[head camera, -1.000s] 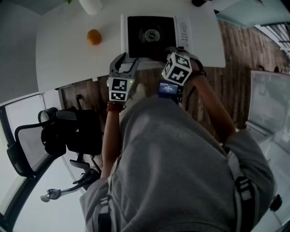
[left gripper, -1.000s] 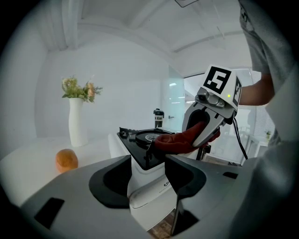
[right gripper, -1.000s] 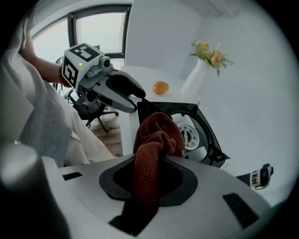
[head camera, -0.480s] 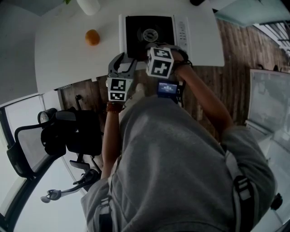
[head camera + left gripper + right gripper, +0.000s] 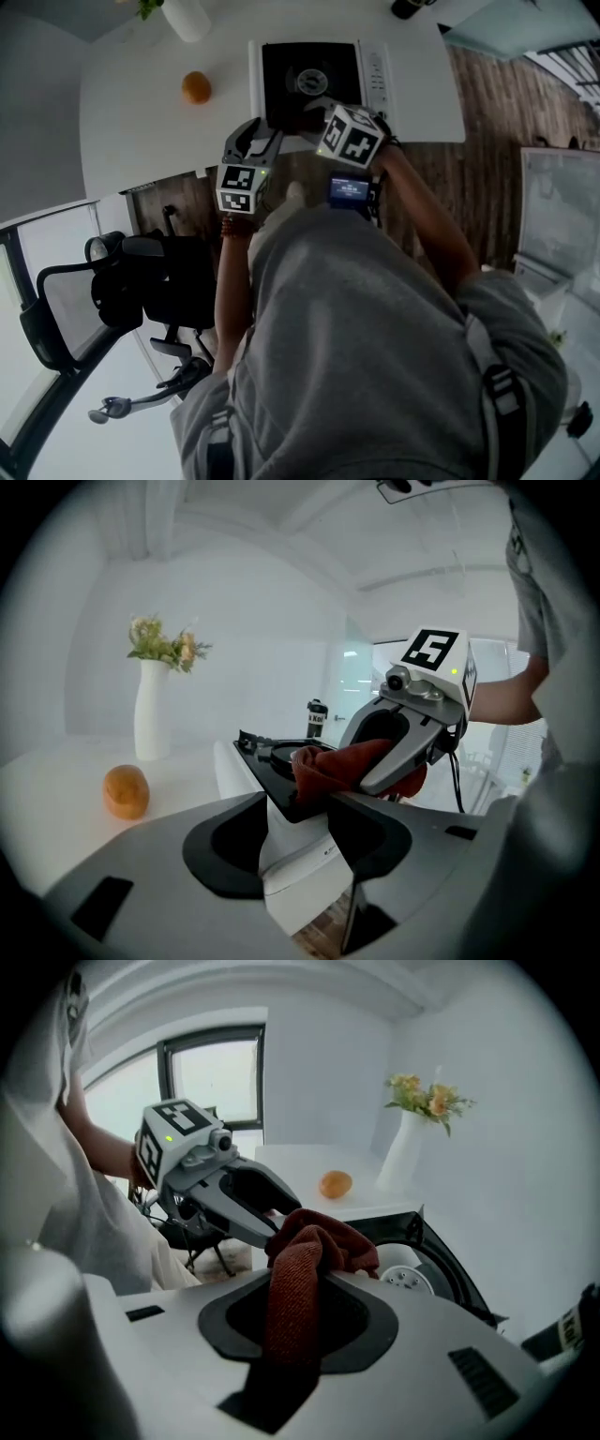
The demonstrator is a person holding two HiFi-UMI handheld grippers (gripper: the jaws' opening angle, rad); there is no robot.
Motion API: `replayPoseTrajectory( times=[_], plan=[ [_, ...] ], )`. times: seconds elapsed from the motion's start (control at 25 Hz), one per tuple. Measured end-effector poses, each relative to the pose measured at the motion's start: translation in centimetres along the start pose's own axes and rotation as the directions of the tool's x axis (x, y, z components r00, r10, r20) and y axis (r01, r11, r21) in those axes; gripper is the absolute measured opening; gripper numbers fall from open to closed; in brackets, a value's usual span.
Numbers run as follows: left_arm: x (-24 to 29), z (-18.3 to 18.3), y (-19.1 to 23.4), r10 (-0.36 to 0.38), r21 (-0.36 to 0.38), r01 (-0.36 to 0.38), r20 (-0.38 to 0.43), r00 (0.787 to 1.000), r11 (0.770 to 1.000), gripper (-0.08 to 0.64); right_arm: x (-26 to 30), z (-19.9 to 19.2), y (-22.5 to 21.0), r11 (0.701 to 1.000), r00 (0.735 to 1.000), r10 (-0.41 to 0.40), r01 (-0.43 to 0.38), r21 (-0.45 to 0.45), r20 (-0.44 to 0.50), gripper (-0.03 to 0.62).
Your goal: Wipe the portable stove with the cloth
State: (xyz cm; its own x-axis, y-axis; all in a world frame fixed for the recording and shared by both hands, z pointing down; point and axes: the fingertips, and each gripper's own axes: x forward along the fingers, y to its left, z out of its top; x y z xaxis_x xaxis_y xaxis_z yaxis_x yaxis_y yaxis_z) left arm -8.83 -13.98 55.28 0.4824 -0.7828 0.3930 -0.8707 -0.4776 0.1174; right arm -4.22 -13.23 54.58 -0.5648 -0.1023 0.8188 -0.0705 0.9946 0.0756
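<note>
The portable stove [image 5: 314, 80] has stayed at upper centre, its long axis left-right across the frame, controls at right. The right gripper [image 5: 305, 1288], pinching the red cloth [image 5: 314, 1241], has slid left along its near edge. The left gripper [image 5: 261, 133], jaws just narrowing but spread, straddles its near-left corner.

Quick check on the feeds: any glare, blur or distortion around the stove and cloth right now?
Head view: dim, stove small near the top edge. Left gripper view: fisheye with black corners, white room washed out, cloth sharp. Right gripper view: same fisheye, bright window behind, cloth's lower end in shadow.
</note>
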Motion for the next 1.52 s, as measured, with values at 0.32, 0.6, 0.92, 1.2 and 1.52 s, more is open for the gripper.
replayPoseTrajectory(
  times=[0.32, 0.6, 0.92, 1.2, 1.52],
  plan=[
    [-2.1, 6.7, -0.7, -0.02, 0.163, 0.008, 0.075, 0.997, 0.987, 0.164, -11.8, 2.8, -5.7, 0.938, 0.853, -0.256, 0.105, 0.331, 0.455, 0.112],
    [-4.0, 16.9, -1.9, 0.033, 0.215, -0.106, 0.32, 0.947, 0.971, 0.11, -21.6, 7.1, -7.2, 0.855, 0.555, -0.517, 0.302, 0.422, 0.652, 0.112],
    [-5.3, 21.2, -2.3, 0.109, 0.197, -0.226, 0.472, 0.875, 0.954, 0.065, -25.9, 6.2, -7.9, 0.693, 0.362, -0.714, 0.492, 0.527, 0.6, 0.112],
    [-4.1, 19.7, -3.3, 0.155, 0.164, -0.256, 0.46, 0.874, 0.953, 0.041, -23.5, 4.3, -7.1, 0.631, 0.355, -0.768, 0.566, 0.531, 0.533, 0.112],
    [-2.9, 16.5, -2.8, 0.21, 0.124, -0.281, 0.402, 0.891, 0.952, 0.038, -19.6, 2.9, -5.9, 0.662, 0.453, -0.749, 0.544, 0.516, 0.484, 0.112]
  ],
)
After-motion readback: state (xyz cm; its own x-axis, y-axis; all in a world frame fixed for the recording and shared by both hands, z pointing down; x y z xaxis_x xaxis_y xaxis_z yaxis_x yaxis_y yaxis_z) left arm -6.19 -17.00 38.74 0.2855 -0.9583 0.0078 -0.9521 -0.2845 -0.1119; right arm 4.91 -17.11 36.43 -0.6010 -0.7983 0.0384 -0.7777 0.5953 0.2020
